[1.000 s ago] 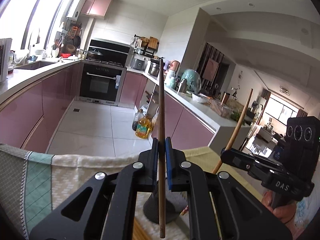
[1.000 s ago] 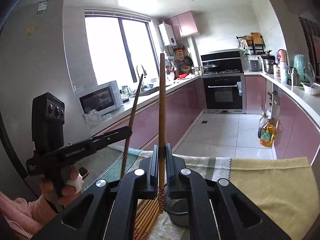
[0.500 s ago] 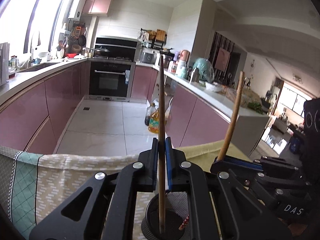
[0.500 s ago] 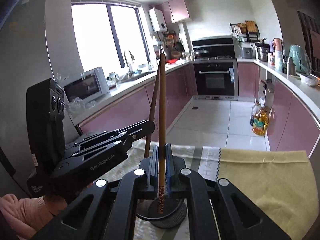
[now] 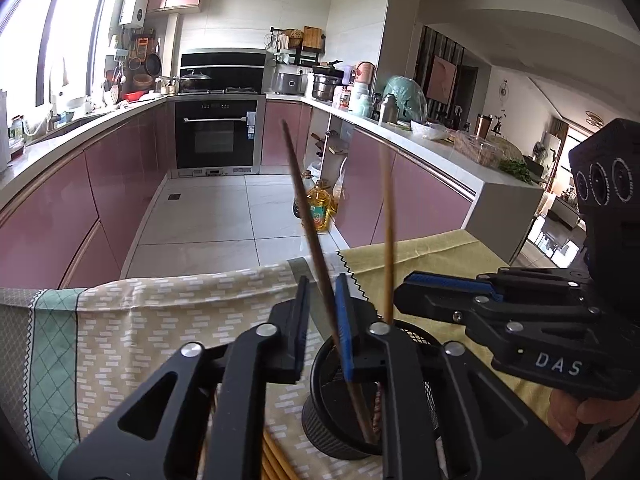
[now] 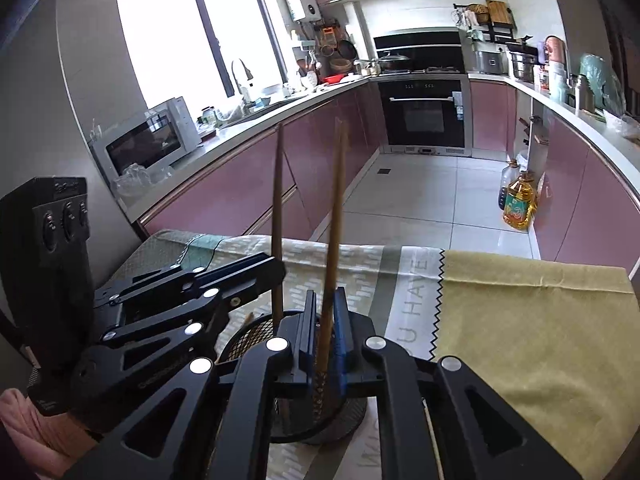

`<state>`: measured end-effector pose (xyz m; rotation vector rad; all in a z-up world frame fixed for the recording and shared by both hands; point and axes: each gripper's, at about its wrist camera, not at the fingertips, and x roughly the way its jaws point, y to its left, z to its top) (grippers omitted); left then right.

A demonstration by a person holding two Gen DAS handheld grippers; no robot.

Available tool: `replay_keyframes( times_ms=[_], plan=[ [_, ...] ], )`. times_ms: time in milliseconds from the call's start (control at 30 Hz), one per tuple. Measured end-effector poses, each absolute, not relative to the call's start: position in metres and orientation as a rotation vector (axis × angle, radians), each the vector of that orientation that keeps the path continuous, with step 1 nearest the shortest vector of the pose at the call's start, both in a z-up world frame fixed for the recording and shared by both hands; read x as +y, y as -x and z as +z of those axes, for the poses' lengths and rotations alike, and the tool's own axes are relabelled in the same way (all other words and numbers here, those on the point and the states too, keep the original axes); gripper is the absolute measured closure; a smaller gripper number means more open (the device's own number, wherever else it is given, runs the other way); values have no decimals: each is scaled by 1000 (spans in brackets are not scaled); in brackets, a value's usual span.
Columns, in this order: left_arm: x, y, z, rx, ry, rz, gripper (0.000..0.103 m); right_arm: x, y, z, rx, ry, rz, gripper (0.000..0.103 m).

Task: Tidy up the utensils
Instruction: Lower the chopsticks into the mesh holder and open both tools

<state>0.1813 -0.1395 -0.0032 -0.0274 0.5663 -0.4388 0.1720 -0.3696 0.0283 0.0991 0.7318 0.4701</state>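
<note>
Wooden chopstick (image 5: 308,216) is tilting loose between my left gripper (image 5: 322,312) jaws, which are parted, its tip down in the black mesh holder (image 5: 332,432) on the cloth-covered worktop (image 5: 160,320). My right gripper (image 6: 323,320) jaws are narrowly parted around a second chopstick (image 6: 334,216), also tip-down in the holder. I'm judging both as being dropped in. More chopsticks (image 5: 276,460) are lying on the cloth beside the holder; next I'm backing both grippers up clear without tipping the holder.
</note>
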Motion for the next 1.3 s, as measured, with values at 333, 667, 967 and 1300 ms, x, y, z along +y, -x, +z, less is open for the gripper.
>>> replay_keyframes(
  times_ms=[333,667,967,1300],
  plan=[
    [-94,-151,16,511,45,-411,55,-379,-138,40,646,-128,476,66],
    [-42,-114,-24,635,-53,-343,42,-357,-81,24,678,-105,639,58],
    [-24,-101,-80,794,-74,-285,42,-314,-80,-31,849,-48,621,58],
    [-27,-95,-104,865,-99,-278,44,-298,-82,-57,917,17,533,62]
  ],
)
